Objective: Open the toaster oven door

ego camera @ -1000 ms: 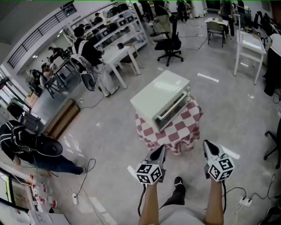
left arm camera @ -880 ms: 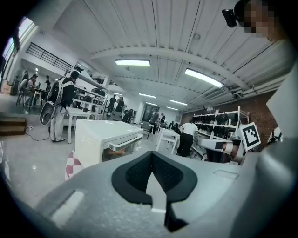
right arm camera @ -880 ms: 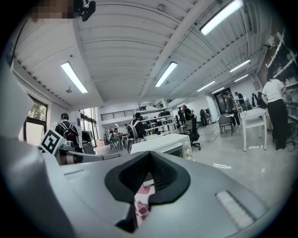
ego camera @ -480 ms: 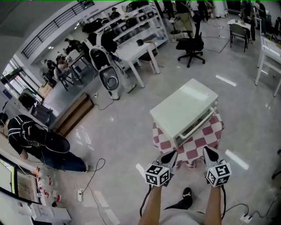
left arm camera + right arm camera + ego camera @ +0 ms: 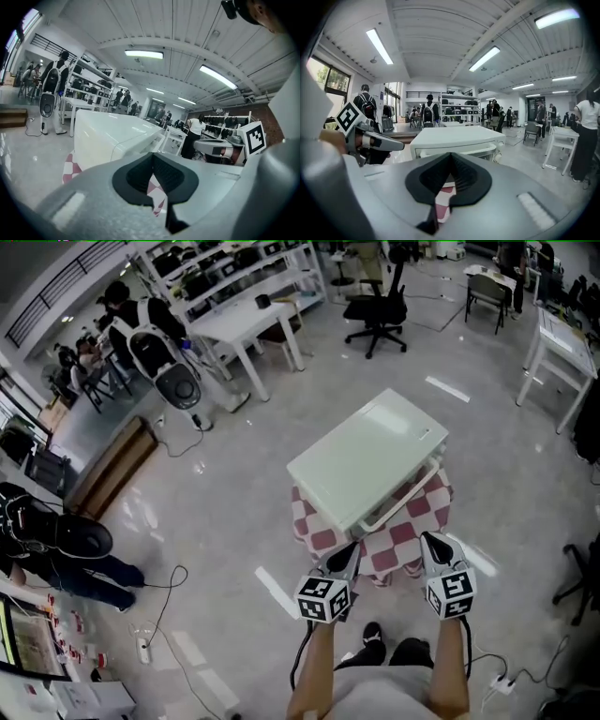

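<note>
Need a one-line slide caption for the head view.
Shut and empty, the left gripper and right gripper hover before a closed white toaster oven on a red-checked tablecloth.

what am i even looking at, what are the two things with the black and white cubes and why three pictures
No robot here: a person holds a two-jaw gripper in each hand, the left gripper and the right gripper. The marker cubes are part of the grippers. The wide picture comes from a camera on the person's head, looking down. The other two come from cameras riding on each gripper, looking along its jaws. Ahead, a white toaster oven, door closed, sits on a red and white checked cloth. Both grippers are shut and hold nothing.
</note>
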A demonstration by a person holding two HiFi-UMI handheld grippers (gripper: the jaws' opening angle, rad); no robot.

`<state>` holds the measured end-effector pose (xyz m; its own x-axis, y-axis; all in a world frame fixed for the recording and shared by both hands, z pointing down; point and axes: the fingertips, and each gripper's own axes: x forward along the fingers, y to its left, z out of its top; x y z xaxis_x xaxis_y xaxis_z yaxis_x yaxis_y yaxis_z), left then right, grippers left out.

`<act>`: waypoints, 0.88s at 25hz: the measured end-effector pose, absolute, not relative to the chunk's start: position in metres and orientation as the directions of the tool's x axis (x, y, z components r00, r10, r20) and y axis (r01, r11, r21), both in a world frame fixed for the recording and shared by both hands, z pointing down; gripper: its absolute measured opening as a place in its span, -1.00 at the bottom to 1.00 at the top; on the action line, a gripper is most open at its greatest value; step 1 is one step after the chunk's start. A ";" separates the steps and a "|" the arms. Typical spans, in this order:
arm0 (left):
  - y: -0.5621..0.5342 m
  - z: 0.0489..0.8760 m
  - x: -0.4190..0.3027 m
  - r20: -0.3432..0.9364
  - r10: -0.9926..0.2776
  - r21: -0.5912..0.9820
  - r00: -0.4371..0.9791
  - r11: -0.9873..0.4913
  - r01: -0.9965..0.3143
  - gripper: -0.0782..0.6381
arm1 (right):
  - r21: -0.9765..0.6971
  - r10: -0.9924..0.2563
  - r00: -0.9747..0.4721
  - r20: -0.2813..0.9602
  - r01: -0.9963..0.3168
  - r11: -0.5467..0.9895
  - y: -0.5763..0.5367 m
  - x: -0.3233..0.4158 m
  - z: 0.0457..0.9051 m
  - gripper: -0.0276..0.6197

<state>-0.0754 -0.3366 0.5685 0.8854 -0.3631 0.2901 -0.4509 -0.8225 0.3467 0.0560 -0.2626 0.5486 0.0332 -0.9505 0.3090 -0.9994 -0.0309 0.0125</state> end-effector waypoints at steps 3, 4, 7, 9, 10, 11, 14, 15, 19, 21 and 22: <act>-0.333 0.570 -0.069 0.279 -0.356 0.366 0.892 -0.819 -0.441 -0.76 | 0.029 -0.946 0.019 0.324 -1.000 -0.010 -0.271 0.060 0.550 -0.91; -0.333 0.569 -0.069 0.280 -0.359 0.371 0.890 -0.815 -0.445 -0.76 | 0.032 -0.946 0.011 0.323 -0.999 -0.001 -0.273 0.061 0.547 -0.91; -0.332 0.567 -0.070 0.285 -0.393 0.380 0.874 -0.791 -0.479 -0.76 | 0.046 -0.943 -0.029 0.330 -0.998 0.047 -0.273 0.059 0.539 -0.91; -0.332 0.567 -0.070 0.283 -0.424 0.392 0.860 -0.767 -0.507 -0.76 | 0.069 -0.939 -0.062 0.338 -0.994 0.090 -0.271 0.058 0.536 -0.91; -0.334 0.568 -0.070 0.283 -0.444 0.397 0.850 -0.753 -0.525 -0.76 | 0.081 -0.936 -0.080 0.342 -0.990 0.114 -0.272 0.059 0.537 -0.91; -0.337 0.569 -0.071 0.285 -0.465 0.400 0.838 -0.737 -0.545 -0.76 | 0.094 -0.932 -0.100 0.347 -0.986 0.141 -0.274 0.060 0.538 -0.91; -0.337 0.573 -0.069 0.297 -0.523 0.404 0.799 -0.690 -0.601 -0.76 | 0.137 -0.911 -0.160 0.379 -0.964 0.227 -0.279 0.069 0.542 -0.91; -0.335 0.574 -0.066 0.300 -0.539 0.405 0.787 -0.675 -0.616 -0.76 | 0.154 -0.904 -0.174 0.390 -0.956 0.250 -0.281 0.075 0.541 -0.91; -0.322 0.577 -0.049 0.314 -0.591 0.394 0.743 -0.631 -0.668 -0.76 | 0.200 -0.860 -0.267 0.436 -0.902 0.382 -0.282 0.088 0.537 -0.91; -0.317 0.579 -0.044 0.324 -0.609 0.385 0.724 -0.614 -0.689 -0.76 | 0.168 -0.828 -0.327 0.455 -0.882 0.441 -0.280 0.090 0.542 -0.91; -0.314 0.579 -0.042 0.330 -0.617 0.381 0.715 -0.606 -0.698 -0.76 | 0.164 -0.811 -0.354 0.466 -0.866 0.472 -0.278 0.089 0.544 -0.91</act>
